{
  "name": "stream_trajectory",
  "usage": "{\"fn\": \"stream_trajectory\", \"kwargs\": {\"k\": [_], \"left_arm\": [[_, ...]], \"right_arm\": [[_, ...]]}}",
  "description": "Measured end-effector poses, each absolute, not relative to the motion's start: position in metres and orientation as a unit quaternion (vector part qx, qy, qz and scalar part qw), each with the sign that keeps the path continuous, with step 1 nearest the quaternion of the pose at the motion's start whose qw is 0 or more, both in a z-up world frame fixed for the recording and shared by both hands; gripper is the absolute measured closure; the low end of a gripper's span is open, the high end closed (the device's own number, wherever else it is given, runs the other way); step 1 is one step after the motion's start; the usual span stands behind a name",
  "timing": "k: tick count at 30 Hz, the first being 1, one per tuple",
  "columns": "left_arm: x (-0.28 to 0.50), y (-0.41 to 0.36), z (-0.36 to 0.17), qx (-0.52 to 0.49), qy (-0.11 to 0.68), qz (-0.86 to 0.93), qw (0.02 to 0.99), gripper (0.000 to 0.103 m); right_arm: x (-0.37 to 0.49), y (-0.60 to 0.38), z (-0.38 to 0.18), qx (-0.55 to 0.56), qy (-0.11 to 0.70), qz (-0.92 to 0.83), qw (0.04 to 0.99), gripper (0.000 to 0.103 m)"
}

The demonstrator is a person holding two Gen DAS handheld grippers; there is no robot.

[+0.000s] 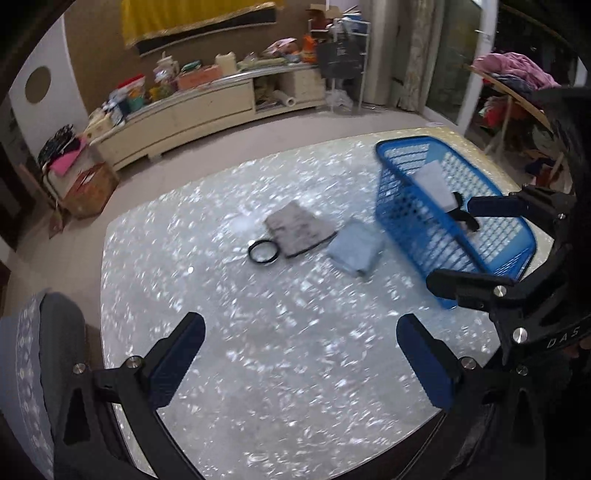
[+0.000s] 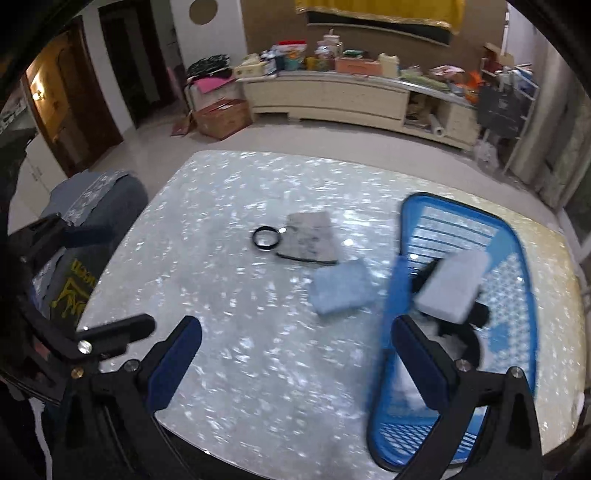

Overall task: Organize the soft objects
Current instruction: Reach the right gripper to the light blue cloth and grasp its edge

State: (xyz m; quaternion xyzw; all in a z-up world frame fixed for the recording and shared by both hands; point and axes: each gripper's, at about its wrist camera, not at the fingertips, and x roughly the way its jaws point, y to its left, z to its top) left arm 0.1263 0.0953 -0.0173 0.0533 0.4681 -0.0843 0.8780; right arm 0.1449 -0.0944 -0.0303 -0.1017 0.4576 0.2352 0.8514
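Glossy white pearl-flecked tabletop (image 2: 258,369) in cluttered room, folded light-blue cloth (image 2: 341,290) mid-table beside blue plastic basket (image 2: 517,266) at right edge – both tongs, left gripper (image 1: 301,356) and right gripper (image 2: 297,360), spread wide, empty, over bare near surface.

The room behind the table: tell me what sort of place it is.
Most likely a lived-in home living room. A long, low cream cabinet along the far wall is crowded with household odds and ends, a yellow cloth hangs above it, and a heap of clothes sits on a rack at one side.
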Motion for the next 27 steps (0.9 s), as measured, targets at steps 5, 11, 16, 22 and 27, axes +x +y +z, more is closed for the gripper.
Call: {"fn": "stream_trajectory", "kwargs": {"k": [5, 11, 16, 22, 27], "left_arm": [[0.129, 0.123, -0.037, 0.038, 0.480, -0.071, 0.873, 0.000], [0.140, 0.144, -0.067, 0.023, 0.504, -0.055, 0.862, 0.000], [0.155, 0.155, -0.094, 0.010, 0.522, -0.048, 0.852, 0.000], [0.178, 0.157, -0.119, 0.000, 0.534, -0.050, 0.844, 0.000], [0.201, 0.158, -0.138, -0.007, 0.539, -0.055, 0.840, 0.000]], "right_arm": [[0.154, -0.064, -0.047, -0.115, 0.473, 0.253, 0.836, 0.001], [0.169, -0.043, -0.075, -0.129, 0.499, 0.261, 0.816, 0.005], [0.185, -0.031, -0.100, -0.145, 0.523, 0.257, 0.800, 0.008], [0.211, -0.030, -0.124, -0.156, 0.545, 0.213, 0.796, 0.013], [0.233, -0.029, -0.146, -0.160, 0.561, 0.172, 0.793, 0.021]]}}
